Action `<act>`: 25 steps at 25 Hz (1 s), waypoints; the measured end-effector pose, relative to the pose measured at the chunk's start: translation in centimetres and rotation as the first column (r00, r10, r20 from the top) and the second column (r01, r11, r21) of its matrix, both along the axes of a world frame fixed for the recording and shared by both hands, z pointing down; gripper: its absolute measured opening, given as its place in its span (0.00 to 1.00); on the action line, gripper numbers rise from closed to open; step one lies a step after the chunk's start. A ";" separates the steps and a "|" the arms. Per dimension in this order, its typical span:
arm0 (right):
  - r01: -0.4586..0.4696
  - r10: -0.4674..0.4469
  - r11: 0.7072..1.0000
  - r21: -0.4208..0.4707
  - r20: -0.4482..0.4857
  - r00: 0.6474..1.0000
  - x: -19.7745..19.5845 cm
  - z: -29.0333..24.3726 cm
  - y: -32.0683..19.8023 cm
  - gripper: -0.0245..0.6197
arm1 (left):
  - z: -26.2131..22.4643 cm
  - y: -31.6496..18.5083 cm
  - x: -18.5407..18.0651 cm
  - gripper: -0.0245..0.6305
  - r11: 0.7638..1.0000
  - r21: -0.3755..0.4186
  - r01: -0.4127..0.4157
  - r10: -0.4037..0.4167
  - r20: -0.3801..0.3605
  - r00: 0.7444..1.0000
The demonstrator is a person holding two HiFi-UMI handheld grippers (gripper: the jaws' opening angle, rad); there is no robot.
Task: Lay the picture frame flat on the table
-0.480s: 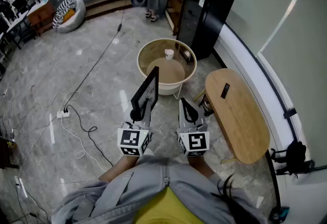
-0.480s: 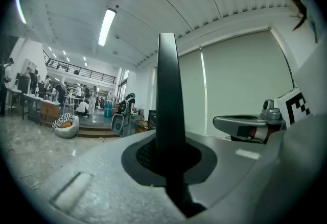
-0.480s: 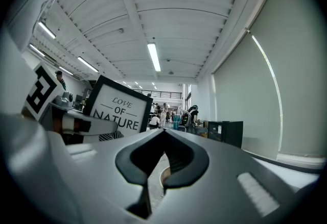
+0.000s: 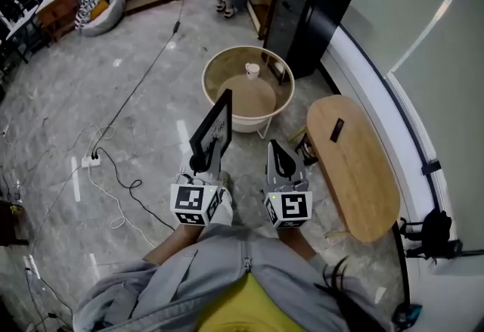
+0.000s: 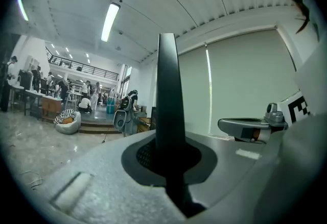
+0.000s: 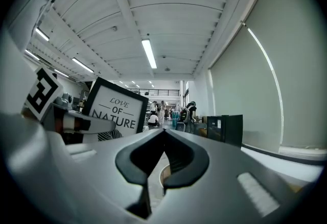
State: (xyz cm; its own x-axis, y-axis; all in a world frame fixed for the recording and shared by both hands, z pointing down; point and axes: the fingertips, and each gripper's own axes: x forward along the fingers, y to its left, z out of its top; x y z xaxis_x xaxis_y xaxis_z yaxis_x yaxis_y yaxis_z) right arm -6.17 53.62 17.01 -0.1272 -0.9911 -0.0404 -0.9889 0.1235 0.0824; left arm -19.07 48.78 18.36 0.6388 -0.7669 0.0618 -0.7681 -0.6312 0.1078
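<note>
left tongs pinch picture frame by its edge | right tongs pressed together, empty | risk: one-edge grip, frame could swing and drop

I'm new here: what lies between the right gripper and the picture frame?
Nothing: in the head view only bare marble floor shows between the right gripper and the picture frame, which the left gripper holds.

One picture frame, two grippers, two tables (one round)

Bright, even light from ceiling strips; fisheye edges bend and darken.
</note>
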 end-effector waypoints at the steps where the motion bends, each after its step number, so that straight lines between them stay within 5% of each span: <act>1: -0.005 0.005 1.000 -0.004 -0.002 1.000 0.3 0.3 -1.0 0.04 | 0.2 -1.1 0.2 0.06 1.000 0.001 0.000 0.000 0.001 1.000; 16: -0.067 0.066 0.997 -0.025 -0.043 0.997 4.4 1.0 -24.2 0.04 | 0.2 -25.3 4.4 0.06 0.999 0.013 -0.051 0.051 0.006 0.999; 25: -0.111 0.109 0.992 -0.057 -0.030 0.994 6.2 1.9 -32.1 0.04 | 1.2 -33.7 6.1 0.06 0.997 -0.017 -0.076 0.076 0.000 0.997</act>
